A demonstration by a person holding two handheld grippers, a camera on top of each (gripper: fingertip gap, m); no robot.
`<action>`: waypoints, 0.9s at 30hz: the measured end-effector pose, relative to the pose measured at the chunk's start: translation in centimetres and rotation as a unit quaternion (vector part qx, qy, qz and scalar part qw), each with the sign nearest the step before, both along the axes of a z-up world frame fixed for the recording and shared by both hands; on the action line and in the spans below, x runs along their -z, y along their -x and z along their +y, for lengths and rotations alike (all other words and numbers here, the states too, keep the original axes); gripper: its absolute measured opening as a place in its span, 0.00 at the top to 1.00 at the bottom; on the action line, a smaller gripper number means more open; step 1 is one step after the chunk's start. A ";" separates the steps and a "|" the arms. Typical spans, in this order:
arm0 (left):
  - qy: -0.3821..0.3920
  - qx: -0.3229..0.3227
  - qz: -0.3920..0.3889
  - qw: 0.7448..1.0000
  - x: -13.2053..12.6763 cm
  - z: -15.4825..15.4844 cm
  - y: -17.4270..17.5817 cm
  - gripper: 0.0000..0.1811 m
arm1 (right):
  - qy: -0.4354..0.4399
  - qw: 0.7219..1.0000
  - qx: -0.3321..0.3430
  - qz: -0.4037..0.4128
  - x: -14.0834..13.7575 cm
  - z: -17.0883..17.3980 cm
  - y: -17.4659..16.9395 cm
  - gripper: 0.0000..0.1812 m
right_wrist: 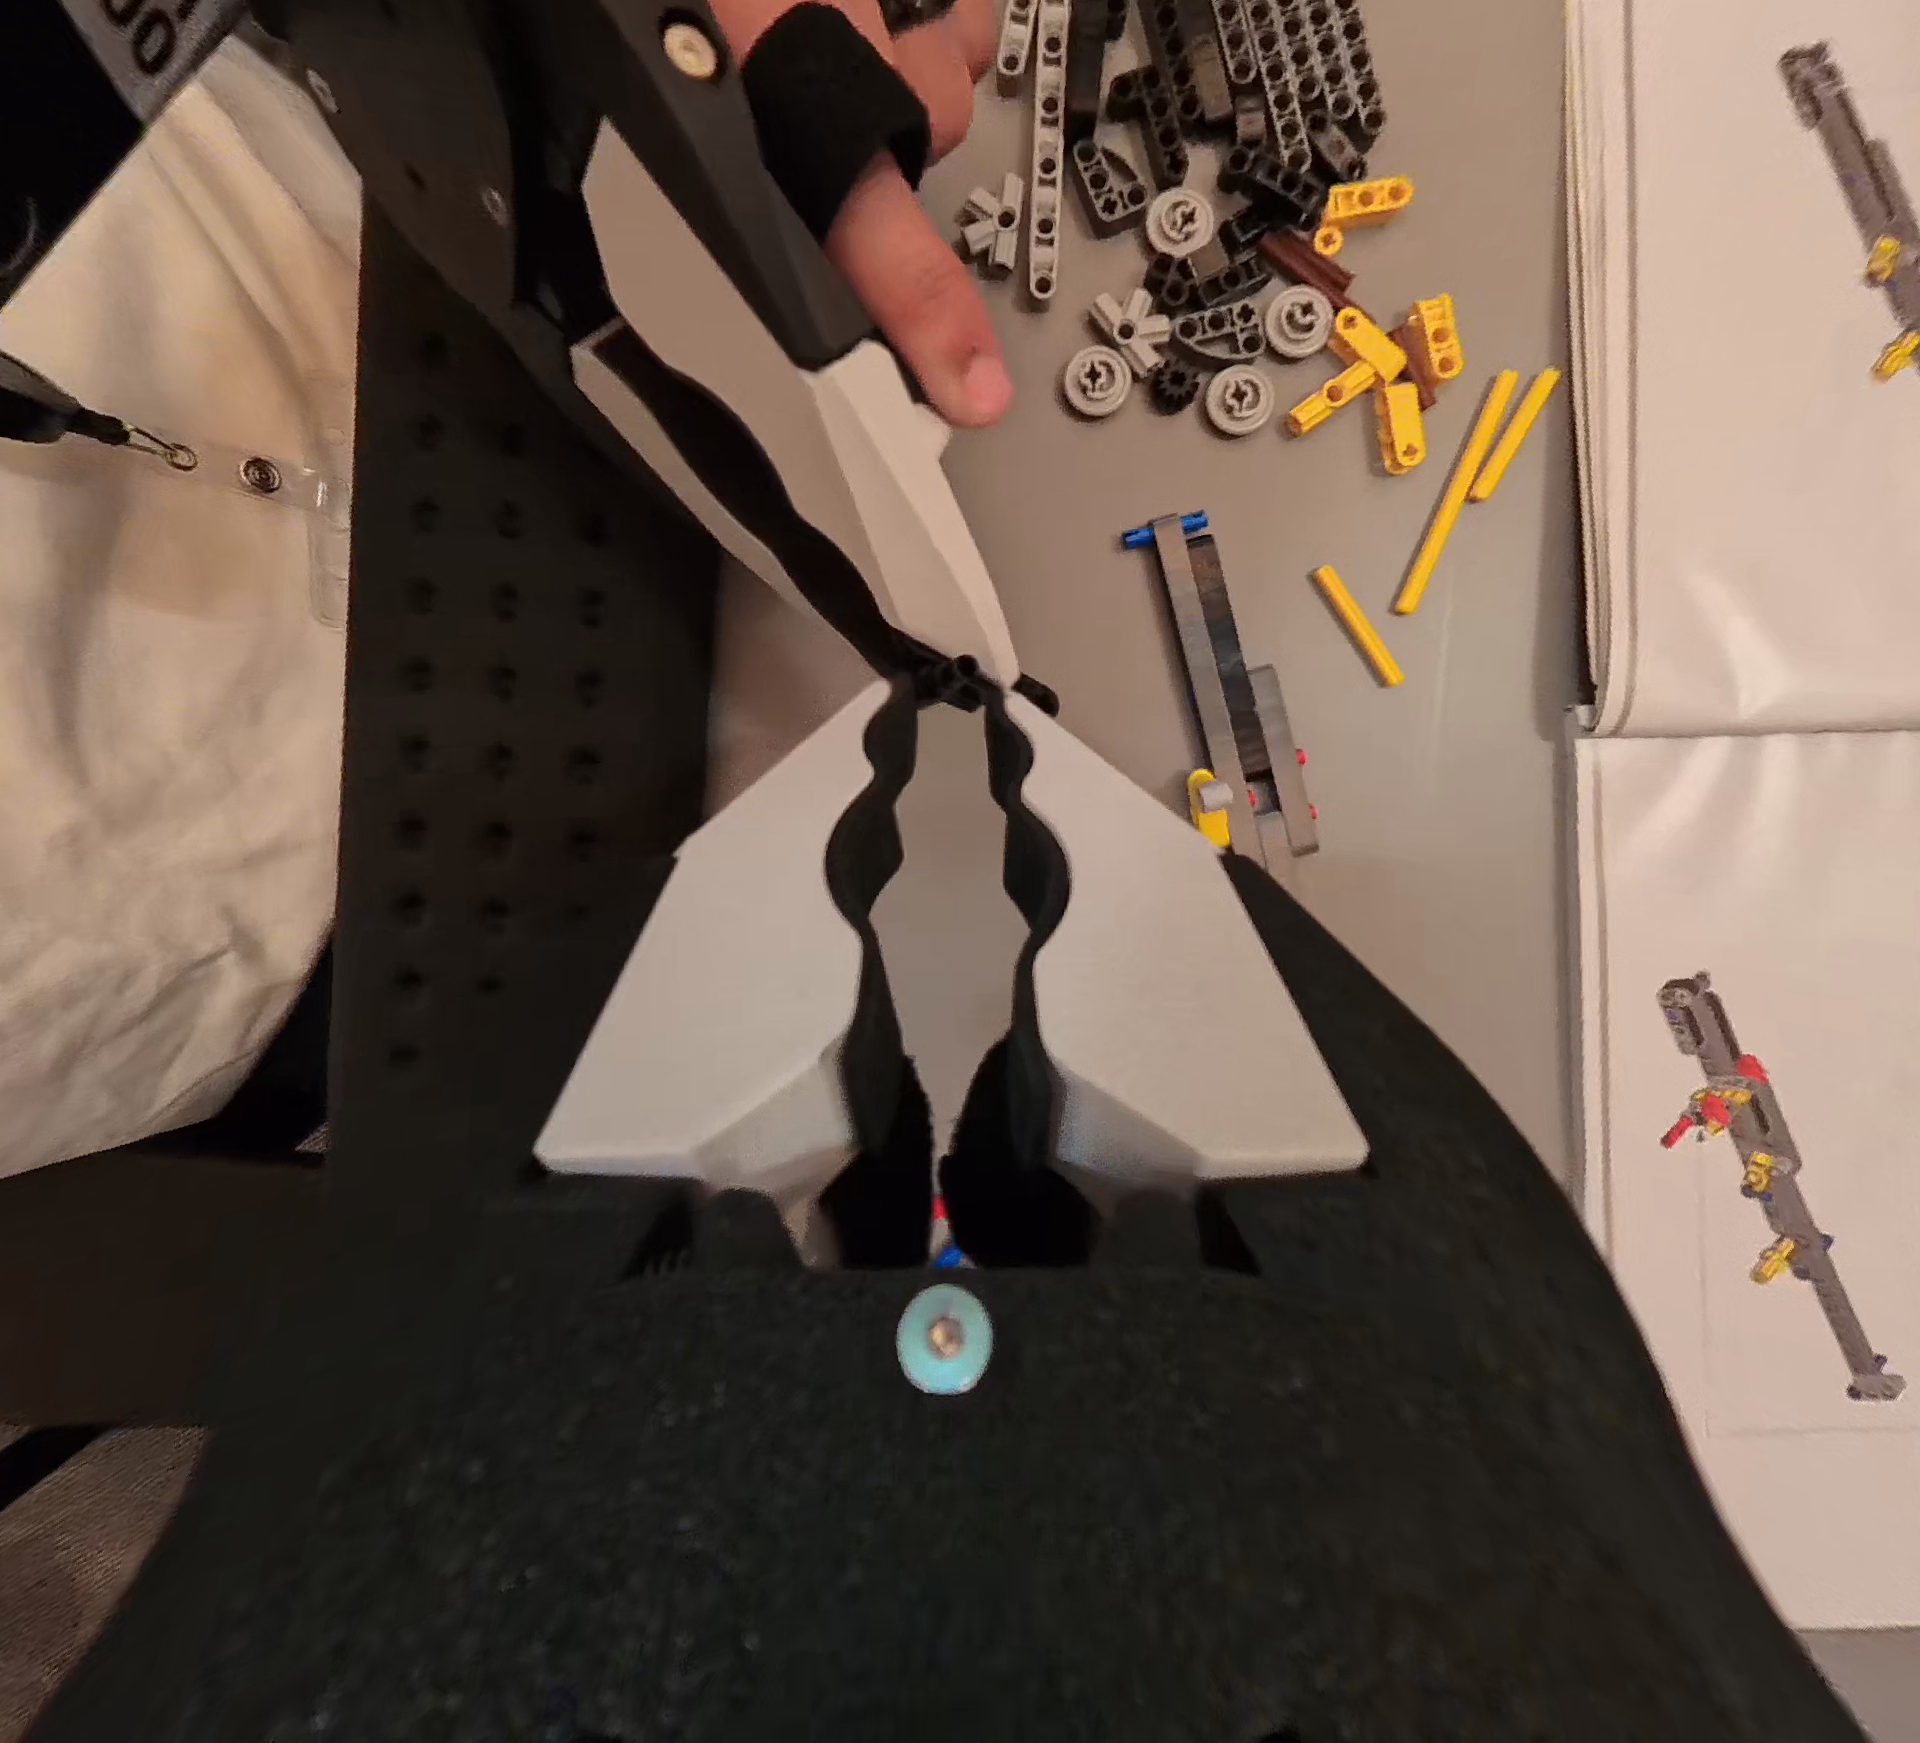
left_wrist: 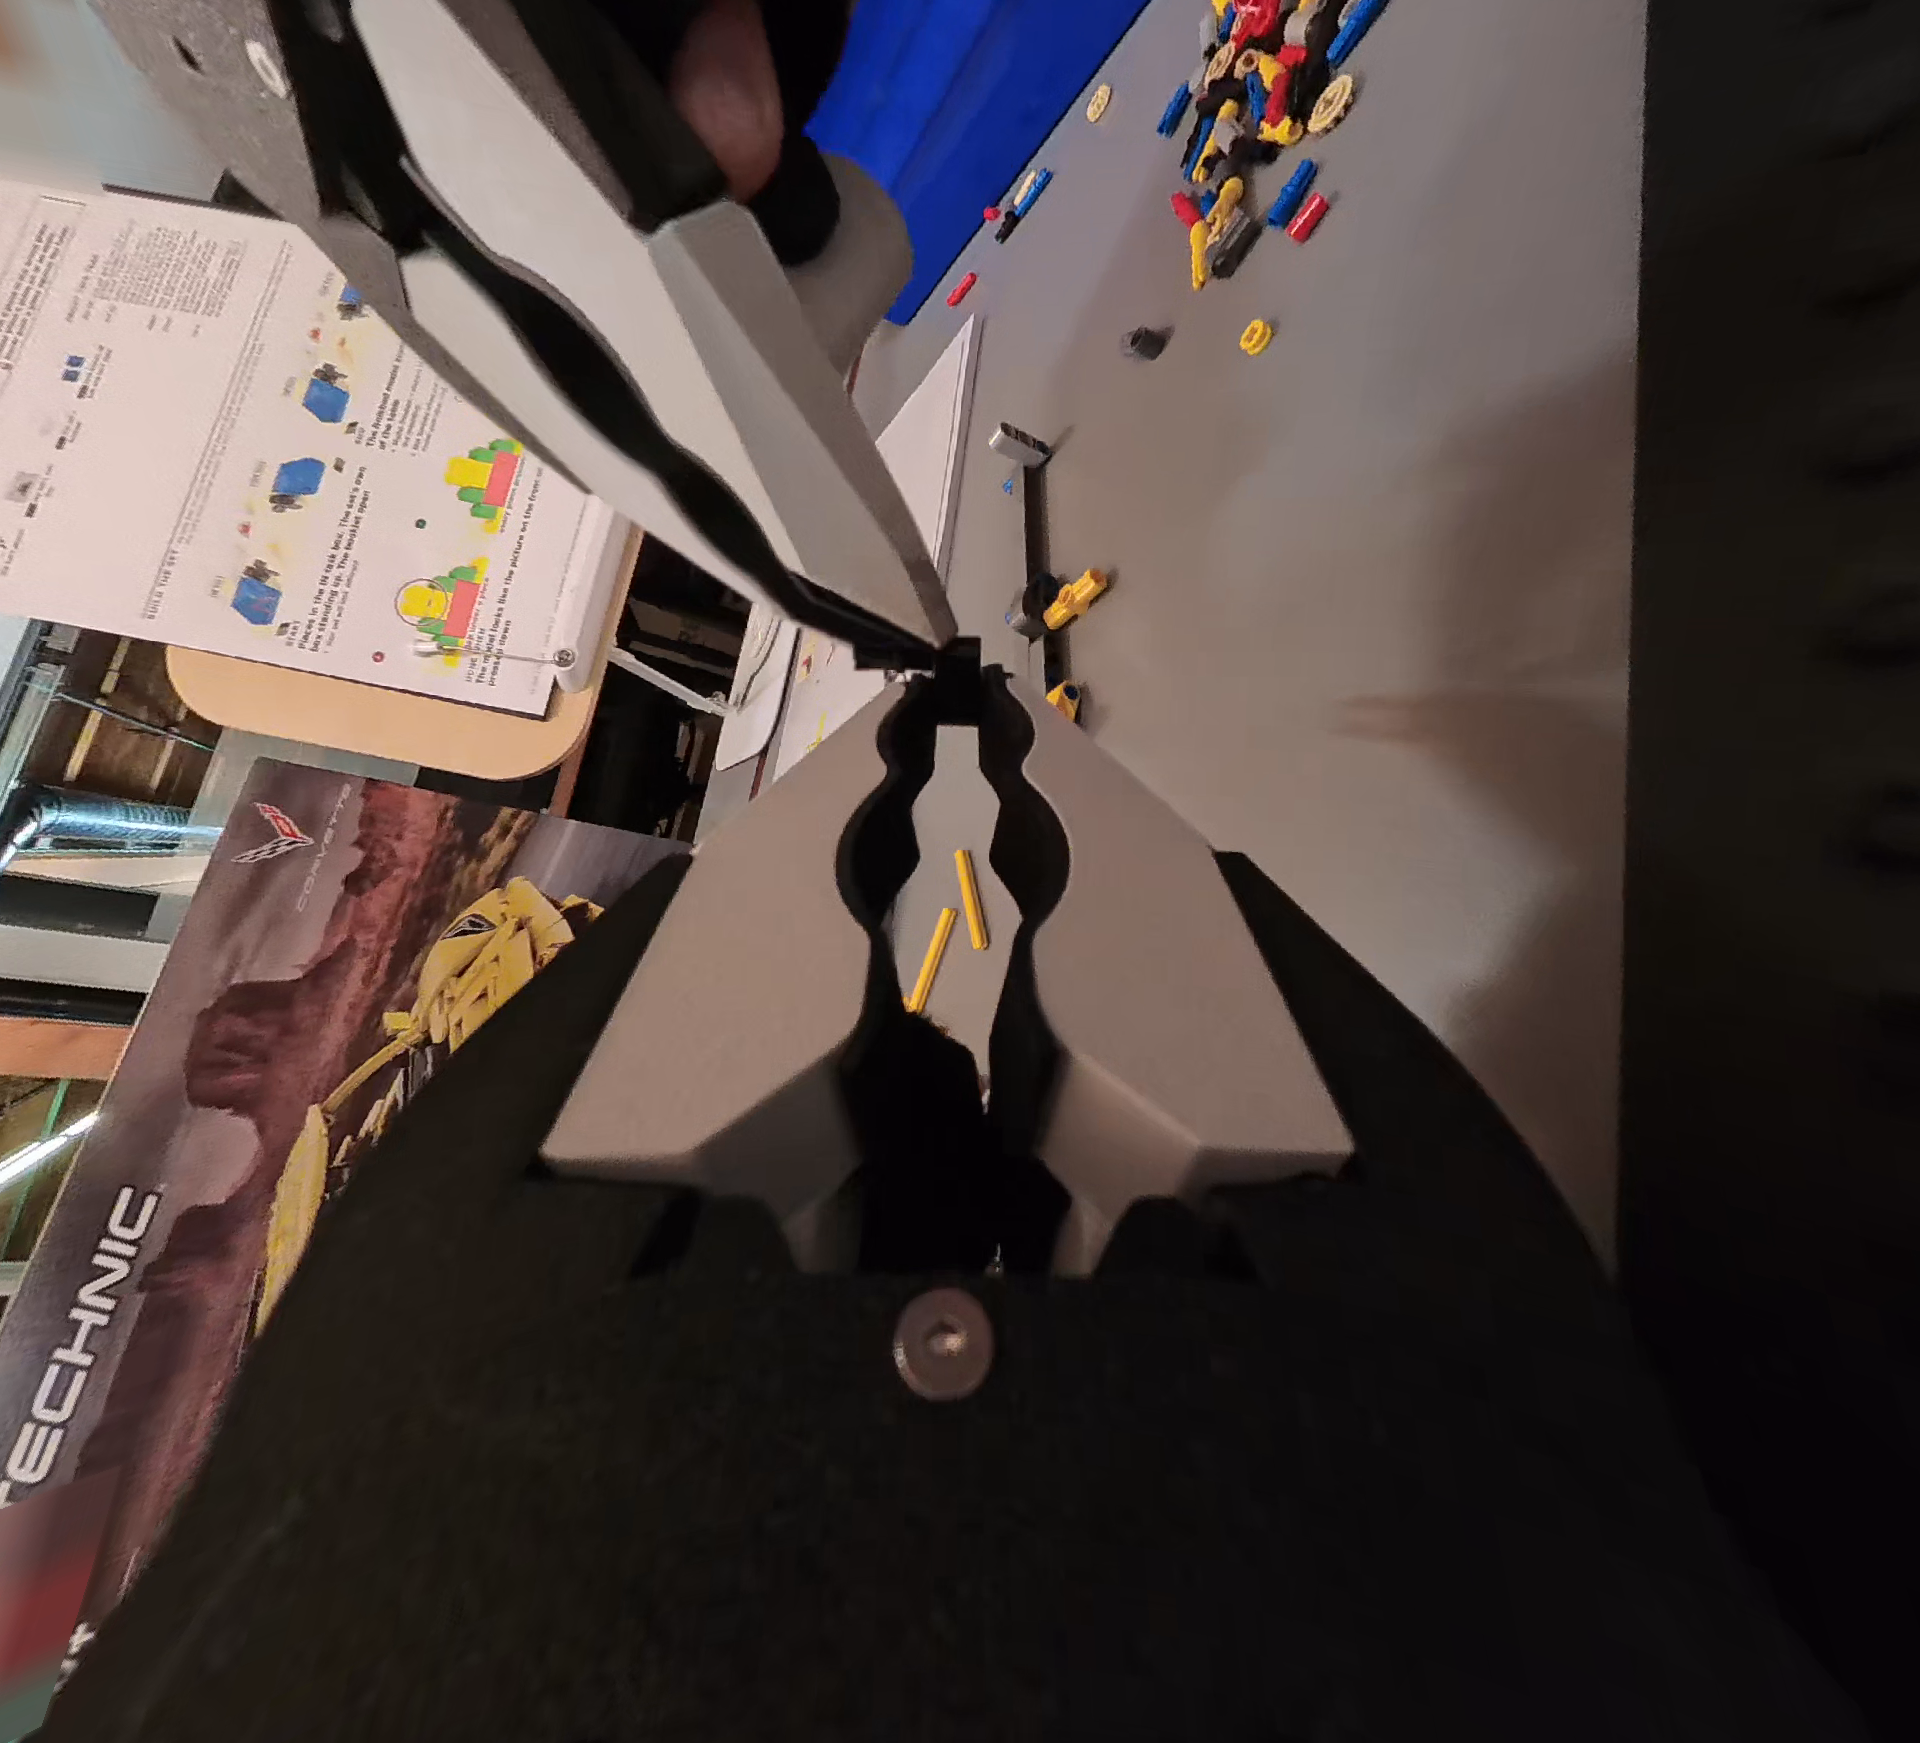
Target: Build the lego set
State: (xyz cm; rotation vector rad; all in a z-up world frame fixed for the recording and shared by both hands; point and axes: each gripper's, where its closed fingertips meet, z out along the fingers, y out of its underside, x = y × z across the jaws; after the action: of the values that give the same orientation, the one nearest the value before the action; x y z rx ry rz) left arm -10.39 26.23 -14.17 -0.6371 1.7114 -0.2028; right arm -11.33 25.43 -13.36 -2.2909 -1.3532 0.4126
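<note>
Left wrist view, from left to right: the set's box (left_wrist: 312,1018) and an instruction sheet (left_wrist: 281,446), then the left gripper (left_wrist: 961,670) pinching a small black piece (left_wrist: 961,680) at its tips. The right gripper (right_wrist: 951,691) meets it tip to tip, closed on the same piece. Beyond lie two yellow rods (left_wrist: 956,924), a half-built grey beam (right_wrist: 1236,685), a blue bin (left_wrist: 987,31) and mixed loose pieces (left_wrist: 1288,31) on the grey table (left_wrist: 1351,654).
</note>
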 end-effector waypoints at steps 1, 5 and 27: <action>0.008 0.004 0.000 1.000 0.0 -0.1 0.0 0.97 | -0.010 1.000 -0.002 0.002 -0.1 0.0 0.1 0.93; 0.062 0.015 -0.006 0.998 -0.4 -0.3 0.0 0.97 | -0.028 0.999 0.007 0.019 -0.9 0.0 0.0 0.84; 0.442 0.199 -0.034 0.874 -5.5 -3.6 2.2 0.96 | -0.108 0.985 -0.067 0.115 -5.8 -1.5 2.9 0.88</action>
State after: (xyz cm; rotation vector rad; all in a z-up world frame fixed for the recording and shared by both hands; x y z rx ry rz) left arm -12.56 22.60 -8.62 -0.9012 1.6122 -1.3405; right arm -14.23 23.94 -7.59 -1.9194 -1.3672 0.5283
